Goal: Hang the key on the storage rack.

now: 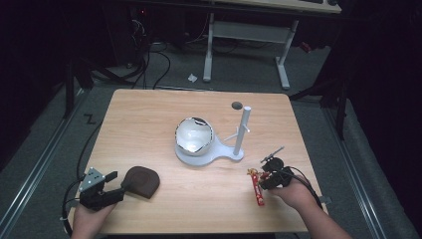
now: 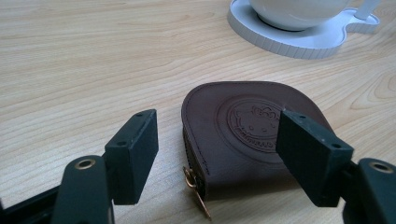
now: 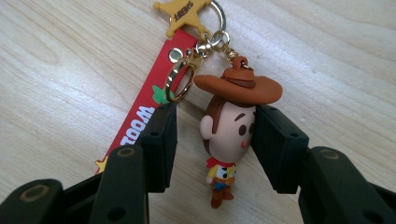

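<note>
Right gripper view puts us right on top of the action: the cowboy keychain [image 3: 229, 135] lies on the wooden table [image 3: 60, 70], its little figure's head sitting between the two black jaws. The jaws stand spread; the one on the picture's right looks to be touching the head, the other stands clear of it on the red strap [image 3: 144, 116], so I'd call it no grip yet. My read is the pick-up is barely begun, with the squeeze and the lift both left to do.

Over on the near left, the left gripper [image 1: 113, 180] waits with its jaws spread either side of a brown leather pouch [image 2: 243, 135], not pressing on it. The pouch lies flat and closed, zip pull [image 2: 196, 191] at the near edge.

High view gives the layout the close-ups lack: the right gripper [image 1: 264, 175] sits near right, keychain beside it, and mid-table stands a white stand [image 1: 239, 144] with a shiny bowl [image 1: 194, 135]. Close-ups give back the embossed stamp on the pouch and the gold star charm [image 3: 183, 16].
</note>
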Action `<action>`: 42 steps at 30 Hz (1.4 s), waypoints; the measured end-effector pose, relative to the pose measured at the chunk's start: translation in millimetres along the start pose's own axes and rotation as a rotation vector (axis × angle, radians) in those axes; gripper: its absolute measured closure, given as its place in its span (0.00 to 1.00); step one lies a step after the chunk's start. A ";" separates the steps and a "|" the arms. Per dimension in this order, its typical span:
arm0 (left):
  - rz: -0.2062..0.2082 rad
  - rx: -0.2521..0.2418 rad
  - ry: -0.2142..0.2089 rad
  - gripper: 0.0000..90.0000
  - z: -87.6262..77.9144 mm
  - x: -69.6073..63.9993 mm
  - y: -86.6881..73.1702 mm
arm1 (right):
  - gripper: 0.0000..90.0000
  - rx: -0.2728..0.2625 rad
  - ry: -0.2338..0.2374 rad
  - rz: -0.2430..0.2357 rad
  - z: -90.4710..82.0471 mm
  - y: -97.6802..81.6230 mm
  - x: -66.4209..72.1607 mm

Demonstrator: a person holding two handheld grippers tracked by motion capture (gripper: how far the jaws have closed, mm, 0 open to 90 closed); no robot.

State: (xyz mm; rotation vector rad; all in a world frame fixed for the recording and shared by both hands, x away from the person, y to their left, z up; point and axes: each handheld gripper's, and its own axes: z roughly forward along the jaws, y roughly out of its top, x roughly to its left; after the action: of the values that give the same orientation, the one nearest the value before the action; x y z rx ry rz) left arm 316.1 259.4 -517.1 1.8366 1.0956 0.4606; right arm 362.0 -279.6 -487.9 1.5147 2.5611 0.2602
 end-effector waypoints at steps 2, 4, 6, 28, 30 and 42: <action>0.000 0.001 0.001 0.33 0.0 0.2 -0.1 | 0.59 0.005 0.006 -0.004 3.0 0.8 0.1; 0.002 0.005 -0.001 0.33 0.2 0.6 -0.1 | 0.64 0.000 0.024 -0.001 3.7 1.4 -0.7; 0.000 0.004 0.000 0.34 0.8 0.5 -0.1 | 0.71 -0.012 0.032 -0.004 3.6 1.8 -0.2; -0.001 0.005 0.003 0.33 1.2 -0.2 -0.5 | 0.74 -0.009 0.058 -0.011 -40.1 -4.4 -11.1; 0.000 0.006 0.003 0.33 1.4 -0.2 -0.5 | 0.74 -0.007 0.058 -0.006 -46.6 -5.1 -11.7; -0.003 0.006 -0.001 0.33 1.9 -0.4 -1.1 | 0.74 0.005 0.031 -0.039 -84.1 -3.4 -7.8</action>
State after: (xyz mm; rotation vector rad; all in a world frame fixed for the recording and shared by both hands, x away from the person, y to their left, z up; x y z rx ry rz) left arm 316.7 258.2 -518.9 1.8401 1.1001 0.4553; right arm 344.3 -294.0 -406.4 1.4725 2.6139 0.2752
